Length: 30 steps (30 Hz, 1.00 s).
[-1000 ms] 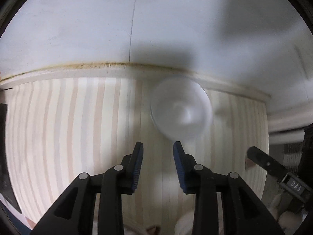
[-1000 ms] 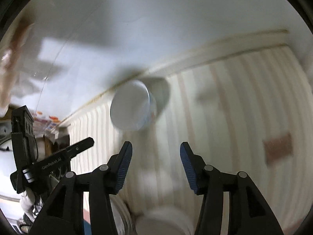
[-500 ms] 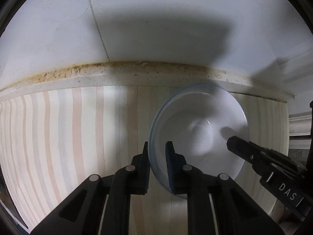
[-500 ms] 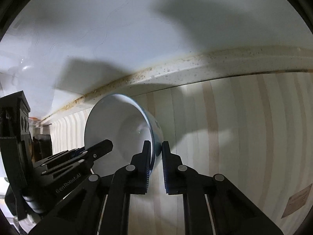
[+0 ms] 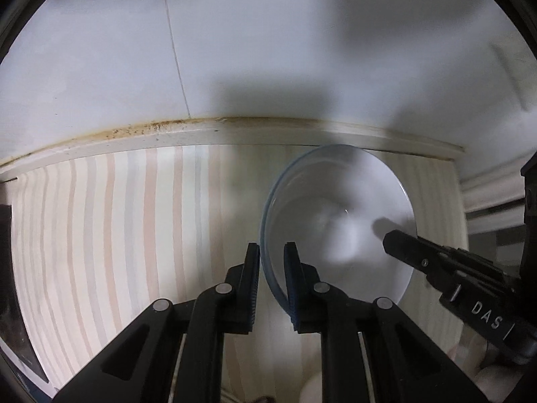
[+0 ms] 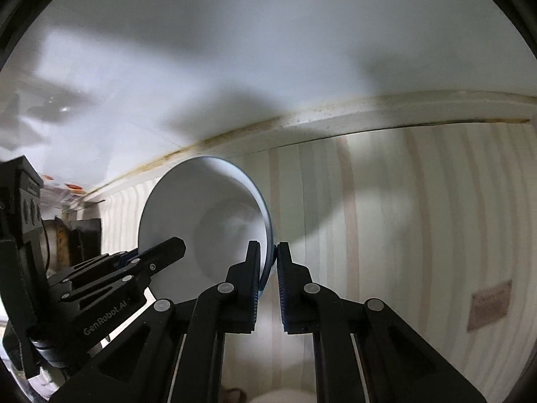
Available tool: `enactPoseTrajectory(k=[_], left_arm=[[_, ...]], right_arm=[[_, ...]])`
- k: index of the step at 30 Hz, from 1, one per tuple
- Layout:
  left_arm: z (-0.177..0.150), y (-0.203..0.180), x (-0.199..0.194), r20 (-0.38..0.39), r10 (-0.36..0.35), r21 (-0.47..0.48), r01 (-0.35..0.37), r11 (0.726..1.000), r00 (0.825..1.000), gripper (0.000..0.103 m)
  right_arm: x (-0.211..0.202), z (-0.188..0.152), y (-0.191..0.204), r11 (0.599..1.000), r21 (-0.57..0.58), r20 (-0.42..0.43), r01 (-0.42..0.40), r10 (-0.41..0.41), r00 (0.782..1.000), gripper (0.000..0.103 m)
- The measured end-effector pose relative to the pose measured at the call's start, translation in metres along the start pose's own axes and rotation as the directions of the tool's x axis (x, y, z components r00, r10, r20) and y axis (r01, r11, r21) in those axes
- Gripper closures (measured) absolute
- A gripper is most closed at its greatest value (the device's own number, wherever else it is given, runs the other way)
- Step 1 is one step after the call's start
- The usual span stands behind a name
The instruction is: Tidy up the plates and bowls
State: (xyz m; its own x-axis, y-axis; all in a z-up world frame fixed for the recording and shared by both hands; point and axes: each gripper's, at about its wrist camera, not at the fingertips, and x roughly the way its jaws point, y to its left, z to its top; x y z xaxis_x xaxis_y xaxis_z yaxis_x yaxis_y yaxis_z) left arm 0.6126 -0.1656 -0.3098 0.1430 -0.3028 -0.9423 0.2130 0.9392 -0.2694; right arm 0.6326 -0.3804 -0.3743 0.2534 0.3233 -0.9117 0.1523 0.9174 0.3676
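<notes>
A white bowl with a blue rim [image 5: 339, 215] is held between both grippers above the striped table. My left gripper [image 5: 272, 265] is shut on the bowl's left rim. My right gripper [image 6: 267, 265] is shut on the bowl's right rim, where the bowl [image 6: 201, 221] fills the left middle of the right wrist view. Each gripper shows in the other's view: the right one [image 5: 446, 268] at the bowl's far side, the left one [image 6: 134, 268] likewise. The tops of more white dishes [image 5: 312, 389] peek in below the fingers.
The pale striped tabletop [image 5: 117, 235] ends at a stained white edge strip [image 5: 201, 127] against a white wall. A brown label [image 6: 490, 302] lies on the table at right. Dark clutter [image 6: 74, 238] sits at the far left.
Both grippers closed onto opposite sides of the bowl's rim and have pulled back from the wall with it; the table edge now sits farther away.
</notes>
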Motion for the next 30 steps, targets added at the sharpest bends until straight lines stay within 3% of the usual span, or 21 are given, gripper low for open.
enactPoseTrajectory(k=[10,15,21,30], left_arm=[[-0.066,-0.032,-0.074,0.037,-0.079,0.099,0.075,0.992,0.996,0.09],[-0.109,-0.046,-0.082,0.023,-0.091,0.147,0.086,0.985,0.996,0.09],[-0.147,-0.057,-0.072,-0.012,-0.066,0.176,0.068,0.982,0.998,0.09],[-0.177,-0.052,-0.028,-0.101,-0.035,0.169,0.051,0.984,0.994,0.09]], right_arm=[[-0.107,-0.088,0.011,1.0,0.001,0.095,0.008,-0.008,0.995,0.091],[-0.141,-0.147,-0.002,0.999,0.043,0.117,-0.004,-0.001,0.993,0.091],[-0.139,-0.203,-0.017,0.996,0.084,0.101,0.002,-0.01,0.995,0.091],[-0.1,-0.239,-0.04,0.991,0.134,0.035,0.01,-0.015,0.999,0.091]])
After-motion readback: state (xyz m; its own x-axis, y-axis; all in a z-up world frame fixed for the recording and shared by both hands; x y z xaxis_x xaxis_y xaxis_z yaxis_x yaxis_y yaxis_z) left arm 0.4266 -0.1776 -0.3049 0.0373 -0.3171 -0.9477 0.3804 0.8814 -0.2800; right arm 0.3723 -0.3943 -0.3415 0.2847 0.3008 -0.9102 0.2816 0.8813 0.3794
